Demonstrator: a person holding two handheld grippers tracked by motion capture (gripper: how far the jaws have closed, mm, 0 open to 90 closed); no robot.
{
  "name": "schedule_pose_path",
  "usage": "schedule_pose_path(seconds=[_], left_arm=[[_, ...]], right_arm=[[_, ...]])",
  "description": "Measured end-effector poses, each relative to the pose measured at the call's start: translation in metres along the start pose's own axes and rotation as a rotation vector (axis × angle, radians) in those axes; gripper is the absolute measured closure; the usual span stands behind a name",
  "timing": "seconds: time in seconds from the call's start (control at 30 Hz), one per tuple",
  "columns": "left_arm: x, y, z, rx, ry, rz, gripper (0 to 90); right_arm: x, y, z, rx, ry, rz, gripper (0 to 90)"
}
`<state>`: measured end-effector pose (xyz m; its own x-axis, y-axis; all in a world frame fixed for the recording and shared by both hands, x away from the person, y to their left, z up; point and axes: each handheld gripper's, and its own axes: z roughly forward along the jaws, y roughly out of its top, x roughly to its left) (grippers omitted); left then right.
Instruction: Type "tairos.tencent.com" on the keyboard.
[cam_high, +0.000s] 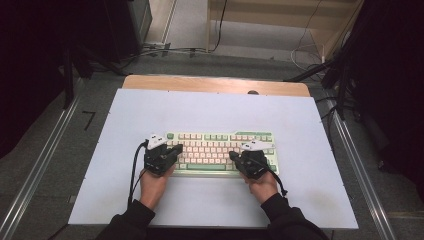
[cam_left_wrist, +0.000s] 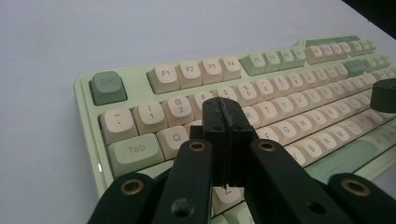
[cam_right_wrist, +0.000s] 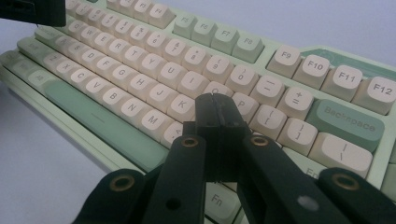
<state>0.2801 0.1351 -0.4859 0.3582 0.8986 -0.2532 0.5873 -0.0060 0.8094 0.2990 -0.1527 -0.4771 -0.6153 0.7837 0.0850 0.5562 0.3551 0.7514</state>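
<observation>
A pale green keyboard (cam_high: 220, 150) with cream and green keys lies near the middle of the white table. My left gripper (cam_high: 177, 148) is shut with nothing in it, its tips hovering over the keyboard's left end. In the left gripper view the shut left gripper (cam_left_wrist: 227, 112) hangs above the keys (cam_left_wrist: 177, 106) around W and E. My right gripper (cam_high: 232, 156) is also shut and empty, over the right half of the keyboard. The right gripper view shows the right gripper (cam_right_wrist: 215, 106) above the keyboard (cam_right_wrist: 140, 70), close to the K, L and P keys.
The keyboard rests on a white board (cam_high: 150, 110) over a wooden tabletop (cam_high: 215, 83). Metal rails (cam_high: 45, 160) run along both sides. Cables (cam_high: 165, 50) lie on the floor beyond the table's far edge. The other gripper's tip (cam_left_wrist: 384, 95) appears at the right of the left gripper view.
</observation>
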Motion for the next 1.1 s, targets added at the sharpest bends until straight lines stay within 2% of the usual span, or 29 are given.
schedule_pose_path(seconds=[0.63, 1.1], left_arm=[[-0.006, 0.002, 0.007, 0.016, -0.009, 0.014, 90.0], [-0.025, 0.009, 0.024, 0.028, -0.045, 0.042, 90.0]], right_arm=[[-0.001, 0.002, 0.0, -0.003, 0.001, 0.003, 87.3], [-0.001, 0.003, 0.001, -0.007, 0.001, 0.006, 87.3]])
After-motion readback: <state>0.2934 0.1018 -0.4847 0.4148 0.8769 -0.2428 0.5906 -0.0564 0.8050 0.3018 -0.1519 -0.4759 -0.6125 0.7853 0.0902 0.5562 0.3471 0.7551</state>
